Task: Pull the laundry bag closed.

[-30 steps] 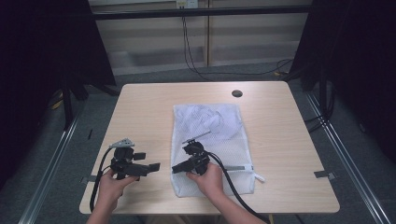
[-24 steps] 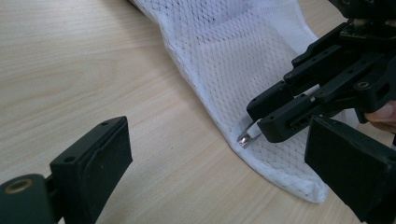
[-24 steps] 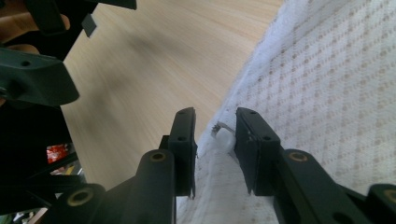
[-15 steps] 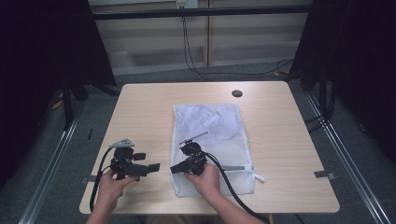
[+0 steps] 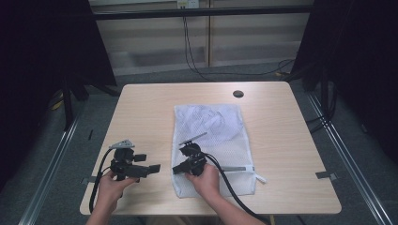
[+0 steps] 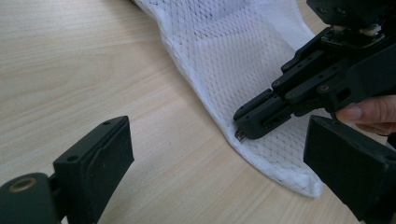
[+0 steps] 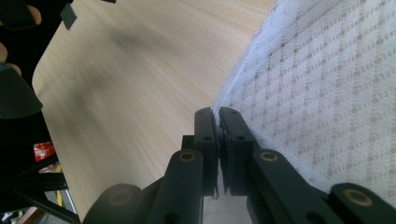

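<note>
A white mesh bag [image 5: 213, 140] lies flat on the wooden tabletop [image 5: 281, 140], slightly right of centre, its long axis running near to far; crumpled white material shows through the mesh at the far end; a zip pull with a white tab [image 5: 259, 178] projects at the near right corner.

The right gripper [image 5: 178, 169] rests over the near left part of the bag, held by the right hand [image 5: 204, 176]; its fingers [image 7: 229, 135] are pressed together at the bag's left edge; whether mesh is caught between them cannot be determined; its cable [image 5: 230, 190] trails toward the near edge of the tabletop.

The left gripper [image 5: 154, 168] sits on bare tabletop to the left of the bag, held by the left hand [image 5: 110, 185]; its fingers [image 6: 100, 158] stand wide apart with nothing between them, pointing right toward the right gripper; the two grippers are near one another but not touching.

A dark round grommet [image 5: 238, 93] is set in the tabletop near the far edge.
</note>
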The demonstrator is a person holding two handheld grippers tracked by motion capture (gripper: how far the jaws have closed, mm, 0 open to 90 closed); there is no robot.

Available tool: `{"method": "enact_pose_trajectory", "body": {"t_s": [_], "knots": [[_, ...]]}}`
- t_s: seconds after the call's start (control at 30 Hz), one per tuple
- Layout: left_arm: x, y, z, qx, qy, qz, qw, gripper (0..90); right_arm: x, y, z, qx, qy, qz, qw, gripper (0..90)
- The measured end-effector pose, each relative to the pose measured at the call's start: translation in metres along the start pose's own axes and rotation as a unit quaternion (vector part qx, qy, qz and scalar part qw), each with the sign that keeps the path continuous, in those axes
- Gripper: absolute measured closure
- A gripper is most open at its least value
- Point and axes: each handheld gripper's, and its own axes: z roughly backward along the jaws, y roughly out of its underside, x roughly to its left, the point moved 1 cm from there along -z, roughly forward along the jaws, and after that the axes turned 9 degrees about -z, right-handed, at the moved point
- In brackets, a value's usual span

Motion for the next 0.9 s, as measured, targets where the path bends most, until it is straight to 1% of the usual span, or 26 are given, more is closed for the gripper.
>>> {"method": "enact_pose_trajectory", "body": {"t_s": [0.03,0.13,0.23,0.3,0.4,0.47,0.5,0.57,0.63,0.77,0.83,0.9], "knots": [[0.000,0.000,0.000,0.000,0.001,0.001,1.0000,8.2,0.000,-0.001,0.001,0.000,-0.005,-0.005,1.0000,86.3],[-0.001,0.000,-0.001,-0.001,0.006,0.001,1.0000,8.2,0.000,-0.002,0.006,-0.007,-0.012,-0.011,0.9998,86.3],[-0.002,0.000,-0.002,-0.002,0.009,0.004,1.0000,8.1,-0.001,-0.003,0.012,-0.012,-0.019,-0.008,0.9997,86.4],[-0.002,0.000,-0.003,-0.002,0.015,0.004,0.9999,8.3,-0.001,-0.003,0.014,-0.014,-0.021,-0.013,0.9996,86.4],[-0.004,0.000,-0.005,-0.001,0.023,0.009,0.9997,8.4,-0.002,-0.005,0.022,-0.023,-0.028,-0.019,0.9992,86.4],[-0.005,0.000,-0.008,0.004,0.031,0.007,0.9995,8.3,-0.003,-0.005,0.023,-0.027,-0.029,-0.018,0.9991,86.4],[-0.006,0.000,-0.010,0.003,0.035,0.012,0.9993,7.9,-0.002,-0.005,0.025,-0.027,-0.027,-0.020,0.9991,86.5],[-0.007,0.001,-0.013,0.009,0.038,0.008,0.9992,7.2,-0.004,-0.006,0.028,-0.029,-0.031,-0.022,0.9989,86.7],[-0.009,0.001,-0.015,0.009,0.042,0.014,0.9990,6.5,-0.005,-0.007,0.031,-0.031,-0.033,-0.023,0.9987,86.8],[-0.009,0.000,-0.017,0.006,0.059,0.021,0.9980,5.6,-0.006,-0.008,0.035,-0.034,-0.035,-0.028,0.9984,86.9],[-0.010,0.000,-0.019,0.004,0.064,0.028,0.9975,5.2,-0.006,-0.008,0.037,-0.036,-0.037,-0.029,0.9983,86.8],[-0.010,0.001,-0.021,0.008,0.071,0.030,0.9970,5.1,-0.007,-0.009,0.039,-0.039,-0.040,-0.031,0.9980,86.8]]}}
